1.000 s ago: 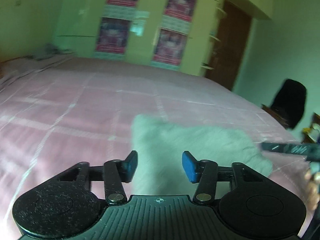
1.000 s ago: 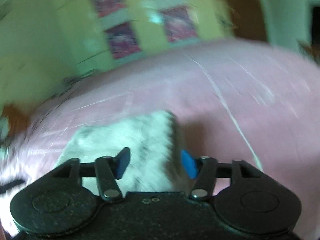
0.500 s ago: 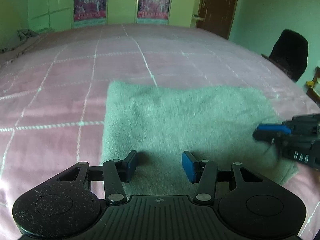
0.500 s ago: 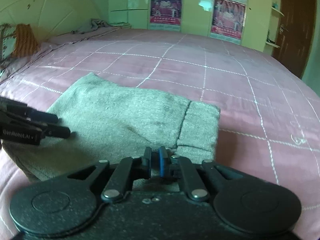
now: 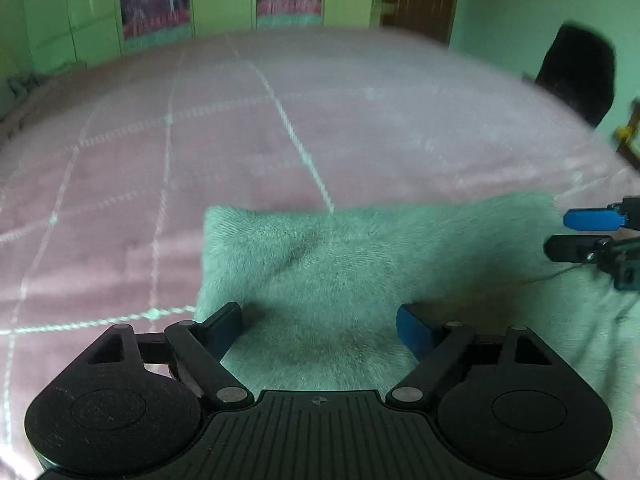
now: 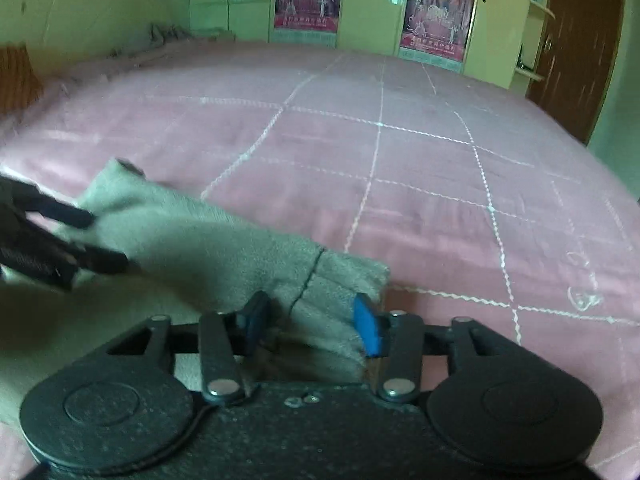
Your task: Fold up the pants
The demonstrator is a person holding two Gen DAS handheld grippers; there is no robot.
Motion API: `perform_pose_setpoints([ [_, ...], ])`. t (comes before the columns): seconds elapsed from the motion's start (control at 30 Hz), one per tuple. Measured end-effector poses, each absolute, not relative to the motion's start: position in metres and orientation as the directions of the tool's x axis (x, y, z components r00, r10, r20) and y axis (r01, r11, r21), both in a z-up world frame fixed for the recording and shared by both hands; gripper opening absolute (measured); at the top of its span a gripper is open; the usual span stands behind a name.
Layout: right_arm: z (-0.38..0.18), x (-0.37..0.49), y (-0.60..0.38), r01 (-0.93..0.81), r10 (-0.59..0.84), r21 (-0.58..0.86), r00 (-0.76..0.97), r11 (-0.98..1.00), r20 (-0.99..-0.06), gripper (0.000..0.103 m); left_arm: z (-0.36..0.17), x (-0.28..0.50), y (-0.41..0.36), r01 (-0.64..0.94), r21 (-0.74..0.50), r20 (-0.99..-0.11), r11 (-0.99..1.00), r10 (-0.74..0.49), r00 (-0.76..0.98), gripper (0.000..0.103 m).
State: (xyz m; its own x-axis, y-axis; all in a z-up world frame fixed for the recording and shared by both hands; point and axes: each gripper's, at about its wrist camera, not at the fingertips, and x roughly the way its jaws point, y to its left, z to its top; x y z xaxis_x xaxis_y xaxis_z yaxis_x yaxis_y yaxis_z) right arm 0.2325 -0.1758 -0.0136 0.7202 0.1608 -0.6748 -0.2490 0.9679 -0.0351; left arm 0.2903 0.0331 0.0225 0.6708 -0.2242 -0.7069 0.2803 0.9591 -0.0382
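The grey pants (image 5: 340, 264) lie folded in a thick block on the pink bed. My left gripper (image 5: 320, 326) is open, its fingers straddling the near left part of the pants. My right gripper (image 6: 312, 324) is open, its fingers on either side of the near right edge with the ribbed cuff (image 6: 344, 276). The right gripper also shows in the left wrist view (image 5: 580, 232) at the pants' right end. The left gripper shows blurred in the right wrist view (image 6: 76, 236) over the pants' left end.
The pink bedspread (image 6: 400, 152) with white stitched squares spreads far behind the pants. A dark chair (image 5: 576, 72) stands right of the bed. Wardrobe doors with posters (image 6: 436, 16) and a brown door (image 6: 576, 40) line the far wall. Rumpled bedding (image 6: 168, 36) lies at the far left.
My right gripper was shut half a second ago and now stands open around the cuff edge. My left gripper has opened wider. Both have shifted a little over the pants.
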Motion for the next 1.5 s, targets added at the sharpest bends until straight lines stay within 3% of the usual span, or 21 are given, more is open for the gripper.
perform_pose_setpoints([
  [0.07, 0.000, 0.219, -0.197, -0.228, 0.216, 0.064, 0.739, 0.972, -0.639, 0.077, 0.030, 0.270, 0.053, 0.279, -0.078, -0.682, 0.957, -0.256, 0.685, 0.084],
  [0.1, 0.002, 0.210, -0.212, -0.215, 0.242, 0.120, 0.747, 0.969, -0.619, 0.081, 0.034, 0.260, 0.069, 0.275, -0.090, -0.676, 0.957, -0.262, 0.689, 0.084],
  [0.2, -0.006, 0.192, -0.256, -0.194, 0.361, 0.322, 0.700, 0.927, -0.617, 0.080, 0.028, 0.240, 0.112, 0.245, -0.202, -0.672, 0.948, -0.316, 0.669, 0.084],
  [0.37, -0.044, 0.191, -0.302, -0.112, 0.584, 0.644, 0.558, 0.757, -0.590, 0.081, -0.022, 0.249, 0.169, 0.155, -0.622, -0.599, 0.767, -0.594, 0.536, 0.084],
  [0.43, -0.059, 0.198, -0.309, -0.069, 0.643, 0.729, 0.533, 0.681, -0.550, 0.081, -0.044, 0.260, 0.173, 0.146, -0.731, -0.537, 0.667, -0.694, 0.479, 0.076],
  [0.5, -0.066, 0.207, -0.311, -0.070, 0.676, 0.766, 0.526, 0.639, -0.516, 0.082, -0.057, 0.271, 0.173, 0.137, -0.766, -0.509, 0.628, -0.722, 0.468, 0.053],
  [0.57, -0.070, 0.217, -0.308, -0.094, 0.713, 0.788, 0.499, 0.609, -0.492, 0.082, -0.070, 0.282, 0.174, 0.104, -0.810, -0.473, 0.578, -0.746, 0.468, 0.042],
  [0.63, -0.071, 0.223, -0.301, -0.131, 0.730, 0.780, 0.474, 0.611, -0.492, 0.079, -0.081, 0.290, 0.172, 0.107, -0.834, -0.436, 0.541, -0.766, 0.472, 0.038],
  [0.77, -0.066, 0.242, -0.277, -0.201, 0.712, 0.714, 0.445, 0.670, -0.543, 0.048, -0.074, 0.290, 0.170, 0.149, -0.848, -0.370, 0.509, -0.769, 0.522, 0.025],
  [0.97, -0.005, 0.271, -0.273, -0.360, 0.787, 0.722, 0.454, 0.591, -0.418, 0.042, -0.007, 0.328, 0.186, 0.289, -0.810, -0.273, 0.510, -0.764, 0.585, 0.025],
  [1.03, 0.017, 0.296, -0.268, -0.389, 0.794, 0.715, 0.463, 0.581, -0.393, 0.042, 0.010, 0.355, 0.194, 0.276, -0.793, -0.287, 0.543, -0.733, 0.617, 0.026],
  [1.07, 0.027, 0.311, -0.265, -0.388, 0.791, 0.714, 0.474, 0.582, -0.387, 0.043, 0.016, 0.369, 0.197, 0.248, -0.778, -0.315, 0.577, -0.701, 0.640, 0.040],
  [1.1, 0.029, 0.327, -0.262, -0.373, 0.779, 0.713, 0.489, 0.594, -0.393, 0.046, 0.018, 0.379, 0.198, 0.211, -0.741, -0.368, 0.638, -0.647, 0.668, 0.069],
  [1.13, 0.028, 0.343, -0.259, -0.345, 0.757, 0.709, 0.511, 0.615, -0.408, 0.057, 0.018, 0.385, 0.199, 0.143, -0.677, -0.452, 0.722, -0.561, 0.694, 0.082],
  [1.17, 0.023, 0.358, -0.257, -0.287, 0.701, 0.684, 0.549, 0.670, -0.456, 0.081, 0.016, 0.387, 0.197, 0.062, -0.598, -0.545, 0.799, -0.462, 0.699, 0.085],
  [1.2, 0.015, 0.369, -0.255, -0.202, 0.615, 0.636, 0.579, 0.745, -0.536, 0.086, 0.015, 0.385, 0.194, 0.048, -0.556, -0.587, 0.830, -0.432, 0.684, 0.085],
  [1.23, 0.006, 0.376, -0.253, -0.104, 0.519, 0.574, 0.576, 0.812, -0.631, 0.062, 0.017, 0.376, 0.190, 0.082, -0.540, -0.581, 0.838, -0.442, 0.684, 0.085],
  [1.27, -0.001, 0.378, -0.250, -0.074, 0.488, 0.547, 0.561, 0.834, -0.668, 0.056, 0.019, 0.365, 0.184, 0.131, -0.526, -0.559, 0.841, -0.458, 0.691, 0.085],
  [1.37, -0.002, 0.360, -0.243, -0.175, 0.572, 0.600, 0.588, 0.780, -0.572, 0.063, 0.009, 0.356, 0.161, 0.174, -0.413, -0.621, 0.894, -0.416, 0.665, 0.085],
  [1.43, -0.018, 0.365, -0.231, -0.138, 0.519, 0.542, 0.554, 0.829, -0.651, 0.062, -0.019, 0.364, 0.148, 0.116, -0.336, -0.722, 0.935, -0.334, 0.606, 0.091],
  [1.5, -0.032, 0.368, -0.216, -0.113, 0.477, 0.502, 0.539, 0.858, -0.694, 0.066, -0.022, 0.360, 0.150, 0.082, -0.361, -0.693, 0.929, -0.326, 0.644, 0.092],
])
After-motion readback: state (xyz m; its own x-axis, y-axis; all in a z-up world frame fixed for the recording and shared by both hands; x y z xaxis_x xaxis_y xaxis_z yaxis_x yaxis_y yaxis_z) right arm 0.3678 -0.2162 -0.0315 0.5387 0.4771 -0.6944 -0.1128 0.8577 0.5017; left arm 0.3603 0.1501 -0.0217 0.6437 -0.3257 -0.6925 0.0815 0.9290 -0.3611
